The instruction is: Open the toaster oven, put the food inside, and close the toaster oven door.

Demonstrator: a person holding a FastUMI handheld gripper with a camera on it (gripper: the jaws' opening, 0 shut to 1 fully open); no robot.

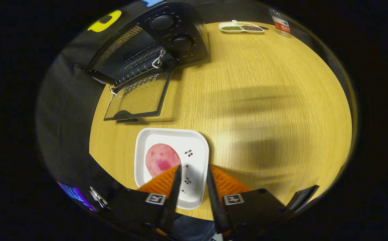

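You are holding the gripper [194, 169] over the white plate [147, 140], and its fingers are standing a little apart with nothing between them. The pink round slice of food [160, 159] is lying flat on the plate, touching the tip of one finger, not between the two. The plate is sitting at the table's [264, 100] near edge.

The toaster oven [154, 43] is waiting at the far corner of the table with its door [137, 98] already hanging down open, so picking up the food looks like your job now. To do it well, try sliding over toward the slice until it is sitting between the fingers, then go down slowly. The slice is thin and flat (it may be slippery too), so one finger probably needs to get under its edge, or the plate's raised rim could help you push against it. Squeeze gently so the slice is not tearing.

Inside the oven a wire rack [140, 65] is showing, ready for the food. At the far edge a small split dish [241, 27] is holding green bits in one side and dark brown bits in the other. A bottle [280, 22] is standing just beside it.
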